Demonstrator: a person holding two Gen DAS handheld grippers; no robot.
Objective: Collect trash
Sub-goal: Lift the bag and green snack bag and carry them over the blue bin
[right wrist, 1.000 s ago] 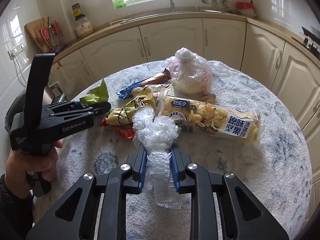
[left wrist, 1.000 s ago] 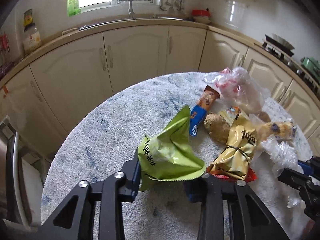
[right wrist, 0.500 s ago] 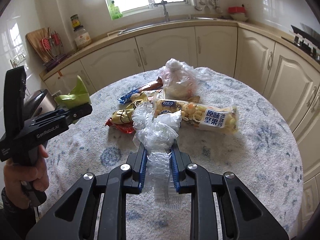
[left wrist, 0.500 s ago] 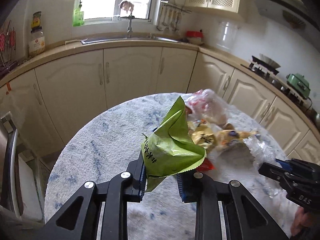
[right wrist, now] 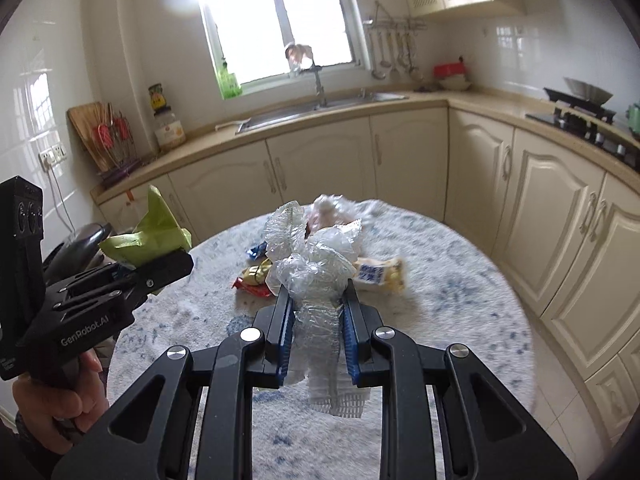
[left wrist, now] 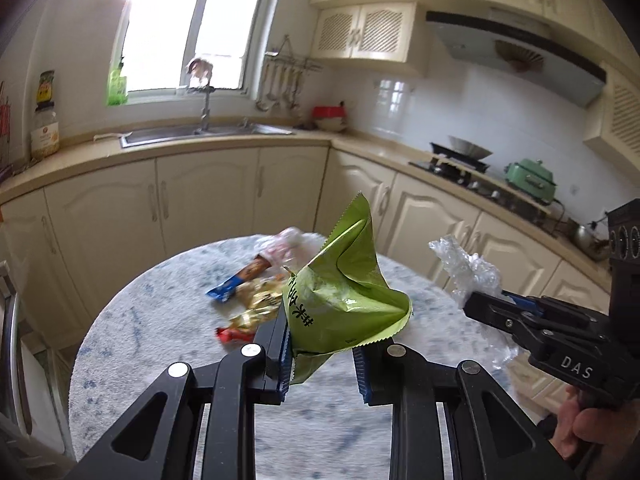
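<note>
Now that you have lifted both pieces off the round speckled table [left wrist: 132, 344], your left gripper [left wrist: 322, 354] clenches the crumpled green foil wrapper [left wrist: 344, 300], your right gripper [right wrist: 316, 340] the clear plastic wrap [right wrist: 312, 264]; other wrappers remain behind.

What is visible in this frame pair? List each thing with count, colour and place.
green wrapper: one, lime green, held in left claw above table
clear plastic wrap: one, transparent, crumpled, held in right claw
round table: one, white-blue mottled cloth, centre
snack wrappers: several, gold, red, blue-brown, on table
nut packet: one, yellow-white, on table
tied plastic bag: one, clear, table's far side
sink: one, steel, under window
left claw: black, blue pads, shut on wrapper
right claw: black, shut on wrap
</note>
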